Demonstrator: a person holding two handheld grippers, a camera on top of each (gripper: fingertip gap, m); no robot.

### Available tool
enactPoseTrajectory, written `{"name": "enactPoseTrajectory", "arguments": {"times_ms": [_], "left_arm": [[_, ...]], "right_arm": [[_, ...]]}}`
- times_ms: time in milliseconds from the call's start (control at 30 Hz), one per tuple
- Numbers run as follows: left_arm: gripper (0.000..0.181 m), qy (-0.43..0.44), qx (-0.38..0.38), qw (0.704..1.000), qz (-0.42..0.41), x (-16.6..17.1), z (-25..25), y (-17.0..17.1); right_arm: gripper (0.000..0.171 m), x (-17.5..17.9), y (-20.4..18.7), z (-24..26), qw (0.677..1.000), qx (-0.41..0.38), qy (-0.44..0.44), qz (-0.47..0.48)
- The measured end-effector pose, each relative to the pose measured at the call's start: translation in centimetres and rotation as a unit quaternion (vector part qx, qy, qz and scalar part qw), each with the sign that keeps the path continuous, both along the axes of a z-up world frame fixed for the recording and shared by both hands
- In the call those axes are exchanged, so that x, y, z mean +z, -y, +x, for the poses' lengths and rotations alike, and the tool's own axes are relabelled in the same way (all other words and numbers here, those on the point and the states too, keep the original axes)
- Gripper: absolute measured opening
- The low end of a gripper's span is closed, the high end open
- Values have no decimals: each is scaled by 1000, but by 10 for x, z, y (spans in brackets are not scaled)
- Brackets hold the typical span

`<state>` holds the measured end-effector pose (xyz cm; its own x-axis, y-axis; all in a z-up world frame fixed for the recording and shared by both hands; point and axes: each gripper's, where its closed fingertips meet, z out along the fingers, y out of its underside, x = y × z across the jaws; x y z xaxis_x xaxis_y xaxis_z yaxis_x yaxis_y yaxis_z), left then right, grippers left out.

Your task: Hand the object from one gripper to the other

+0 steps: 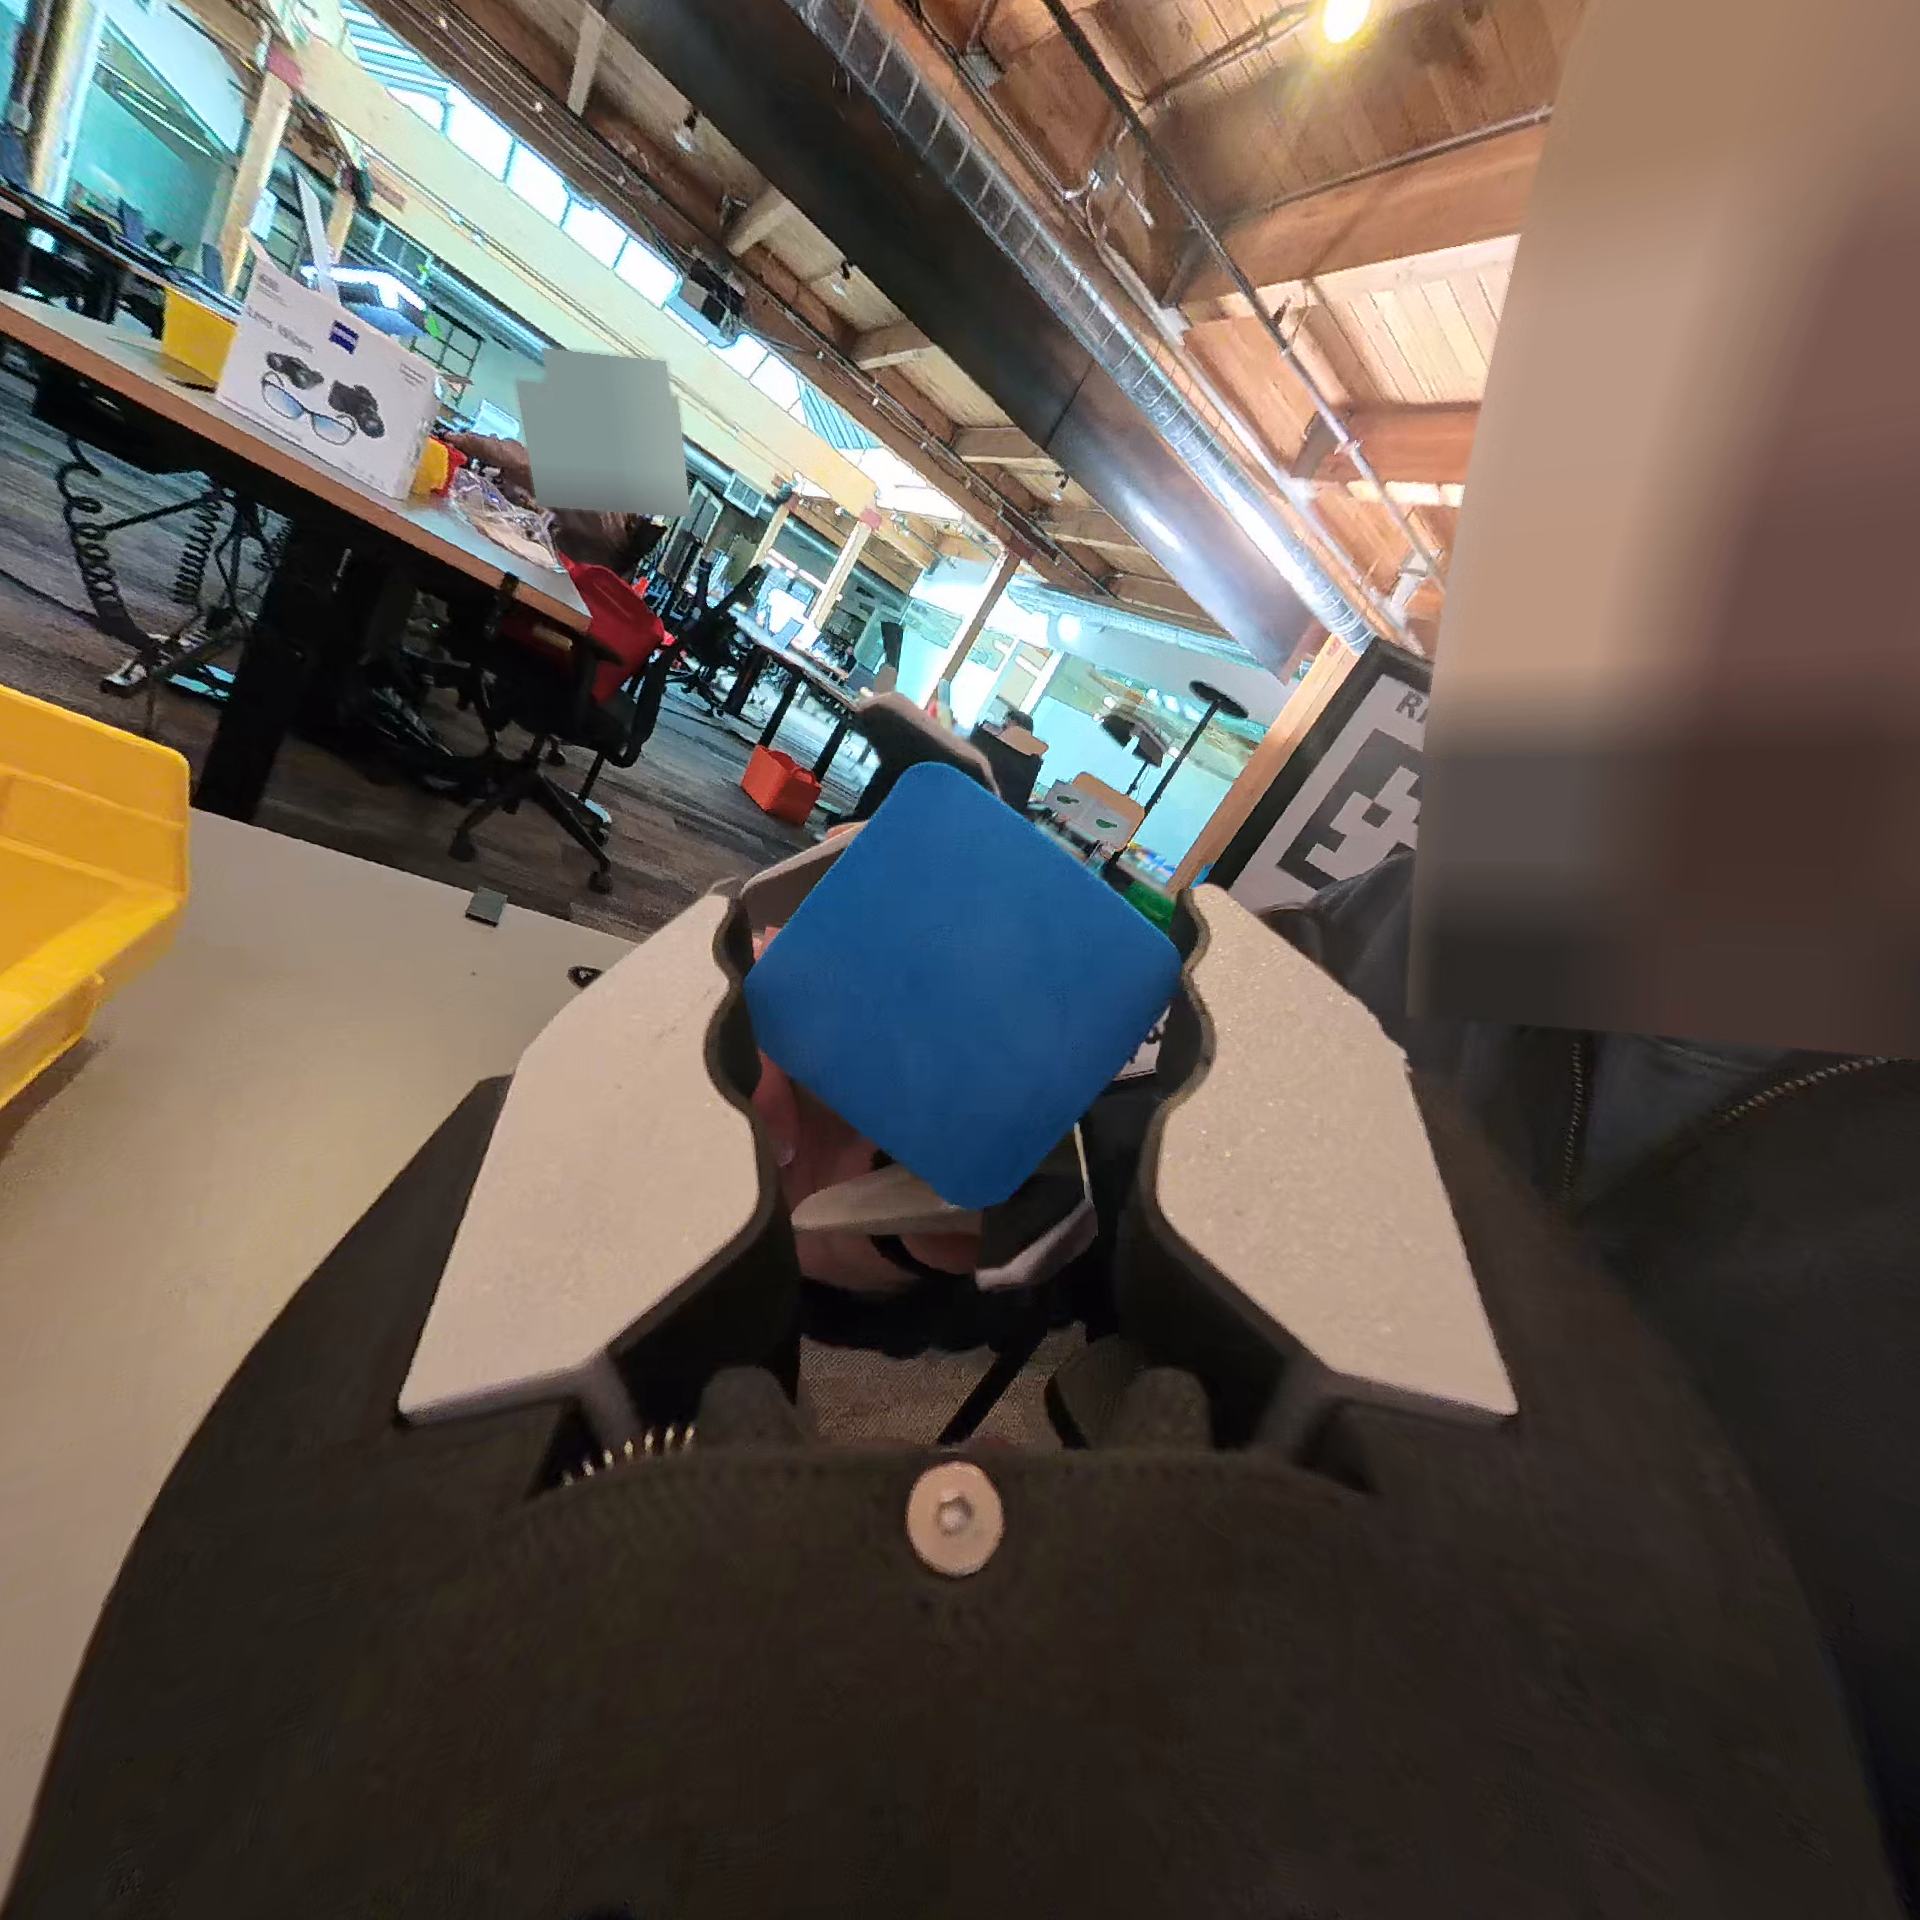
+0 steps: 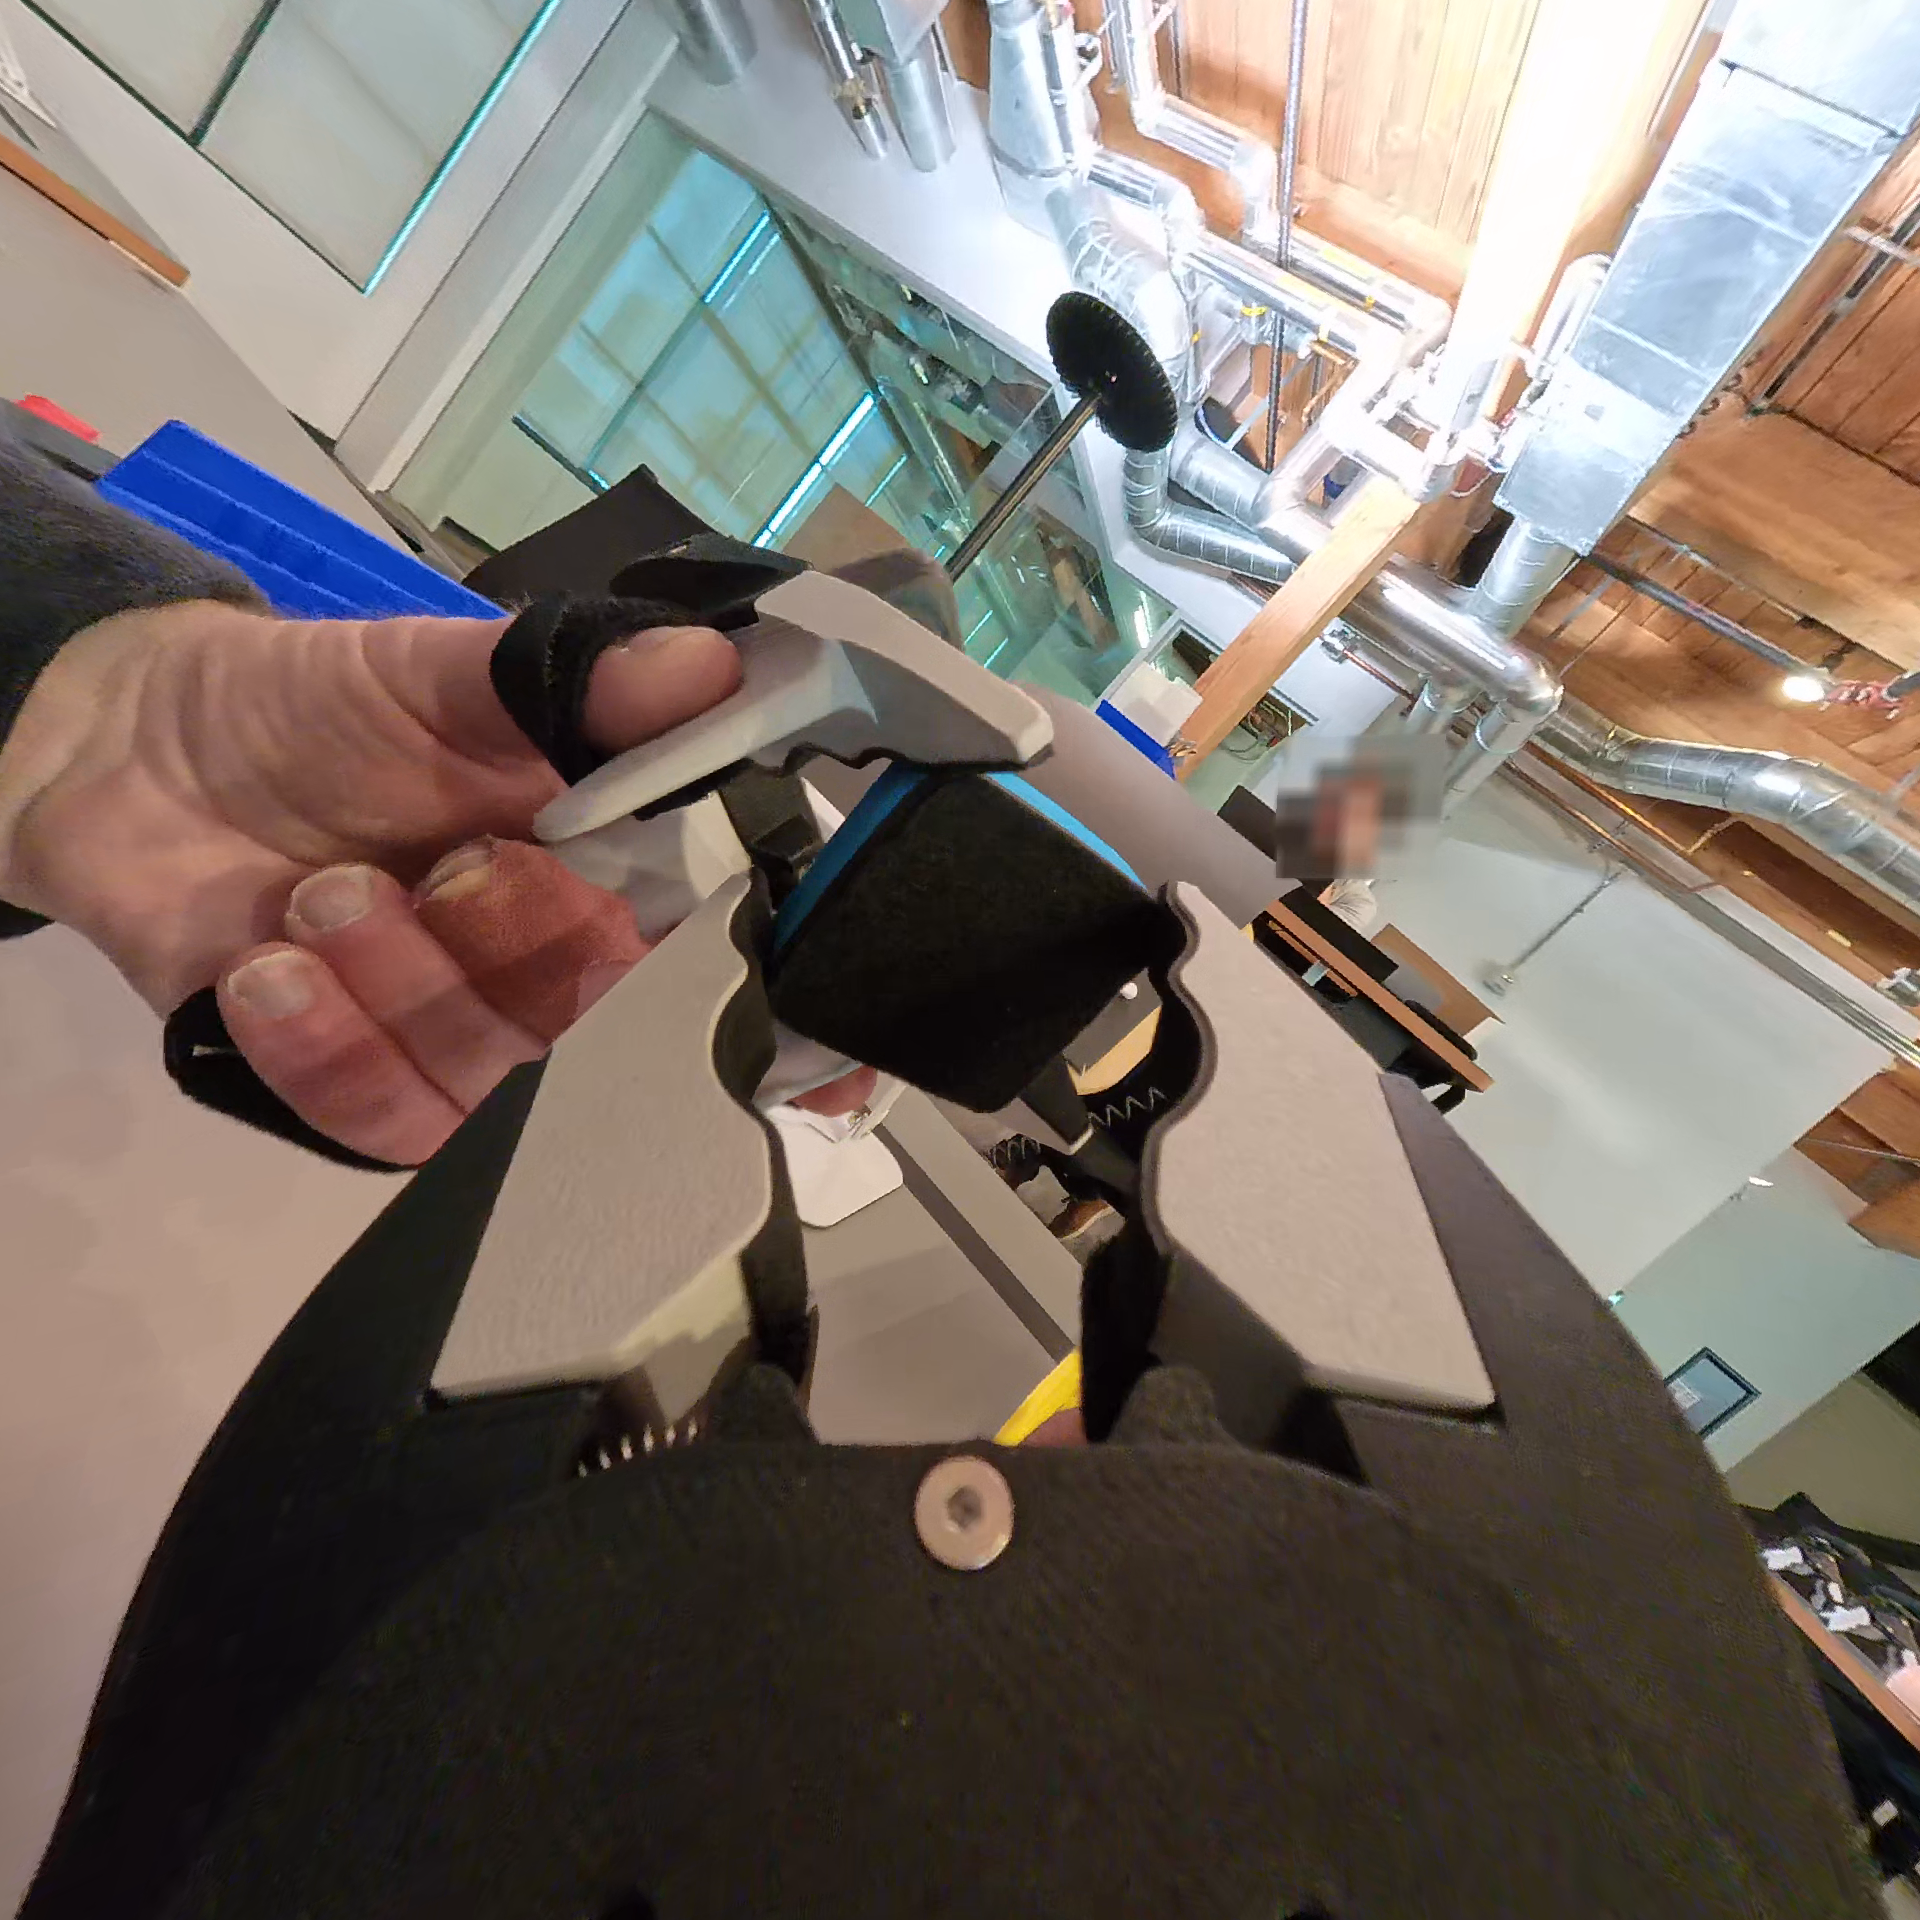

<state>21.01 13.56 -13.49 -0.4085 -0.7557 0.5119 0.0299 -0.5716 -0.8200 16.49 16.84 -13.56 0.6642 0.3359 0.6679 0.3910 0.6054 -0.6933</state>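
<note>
Flat square pad (image 1: 961, 987) with rounded corners, blue on one face and black on the other (image 2: 966, 935), held in mid-air, turned corner-up like a diamond, pinched between both sets of tongs.

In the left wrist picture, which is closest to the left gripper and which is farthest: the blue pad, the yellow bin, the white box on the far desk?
From the left gripper, nearest first:
1. Blue pad: right between its fingers.
2. Yellow bin: off to the left, on the near table.
3. White box: upper left, on a desk across the floor.
</note>
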Motion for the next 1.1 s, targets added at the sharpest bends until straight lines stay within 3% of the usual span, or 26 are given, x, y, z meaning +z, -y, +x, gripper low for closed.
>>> {"name": "enactPoseTrajectory", "arguments": {"times_ms": [167,267,500,633,800,967,1033,1100], "left_arm": [[75,-74,2,995,70,-12,0,-3],[75,-152,-34,980,127,-26,-6,-1],[75,-311,-120,902,274,-56,-23,9],[75,-356,-174,861,319,-65,-27,19],[75,-387,-211,829,344,-71,-28,21],[75,-392,-220,825,343,-71,-26,22],[75,-390,-224,827,339,-72,-25,22],[75,-389,-226,827,337,-72,-24,23]], "right_arm": [[86,-19,7,0,995,50,68,-43],[81,-30,16,6,983,98,135,-73],[82,-38,35,0,935,200,269,-118],[80,-58,44,-10,884,253,357,-165],[85,-74,41,-21,851,274,416,-167],[43,-72,29,-24,860,242,427,-137],[38,-74,27,-24,862,232,434,-121],[21,-72,24,-23,868,219,435,-101]]}}
